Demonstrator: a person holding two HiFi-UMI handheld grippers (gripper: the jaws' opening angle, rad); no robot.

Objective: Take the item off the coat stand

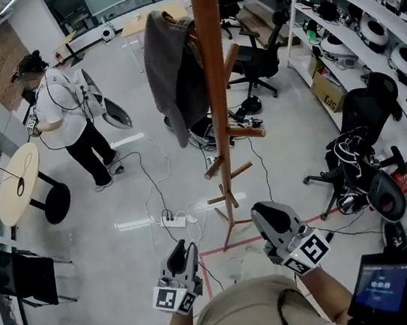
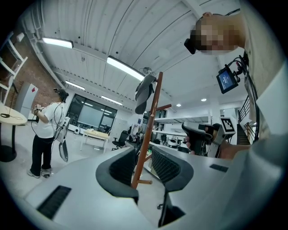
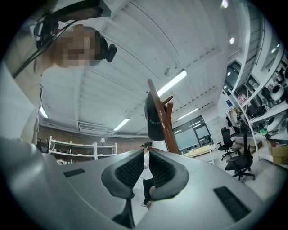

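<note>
Head view puts your two tools nearest, low in frame. The left hand-held gripper (image 1: 181, 254) has its jaws spread with only air between them. The right hand-held gripper (image 1: 266, 213) shows a narrow gap and pinches nothing. Both are well apart from the coat stand (image 1: 215, 80), which rises from the floor ahead of you.

The item, a dark grey garment (image 1: 171, 72), hangs high on the stand's left side in that view, draped from the top and falling loose beside the pole. From the way it folds and sags, it looks like soft, limp cloth: fairly light, not fragile, not slippery. Expect it to collapse and swing once freed, not keep its shape.

Take hold near the top, close to where it hooks on, and pinch a thick fold so the cloth can't slide out. Lift to clear the hook before drawing it away. How it is hooked isn't visible. Your other hand-held gripper could gather the hanging part so it doesn't snag the lower pegs (image 1: 248, 132). Farther back, a person (image 1: 68, 117) stands well off to the side.
</note>
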